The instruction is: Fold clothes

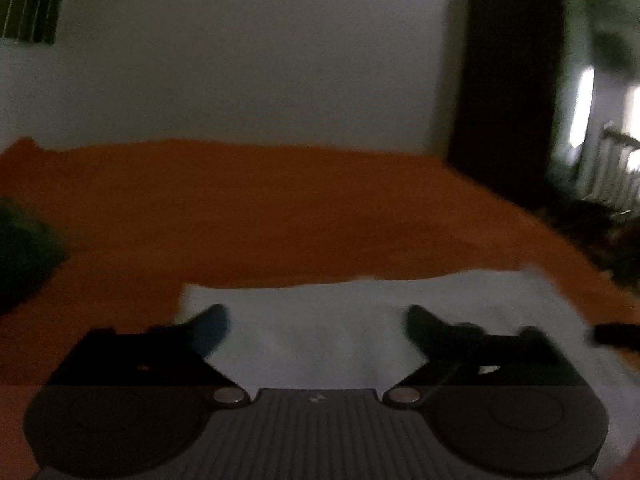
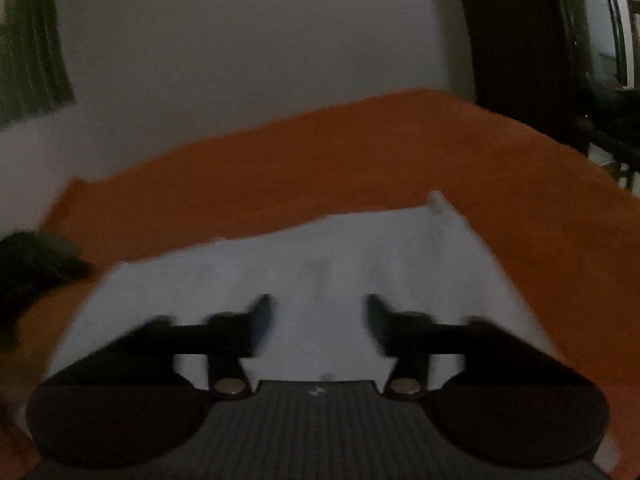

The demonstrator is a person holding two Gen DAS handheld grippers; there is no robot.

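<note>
A white garment (image 1: 320, 312) lies flat on an orange bed cover (image 1: 280, 200). My left gripper (image 1: 316, 326) is open and empty, its fingers spread just above the near part of the cloth. In the right wrist view the same white garment (image 2: 320, 256) spreads out ahead. My right gripper (image 2: 318, 316) is open and empty above its near half. A small bunched corner (image 2: 438, 200) sticks up at the far right edge of the cloth. Both views are dim and blurred.
A dark bundle of clothing (image 1: 24, 244) lies on the cover at the left, also in the right wrist view (image 2: 32, 256). A pale wall (image 1: 240, 60) stands behind the bed. A dark door frame (image 1: 508, 80) is at the right. A black object (image 1: 616, 334) pokes in at the right edge.
</note>
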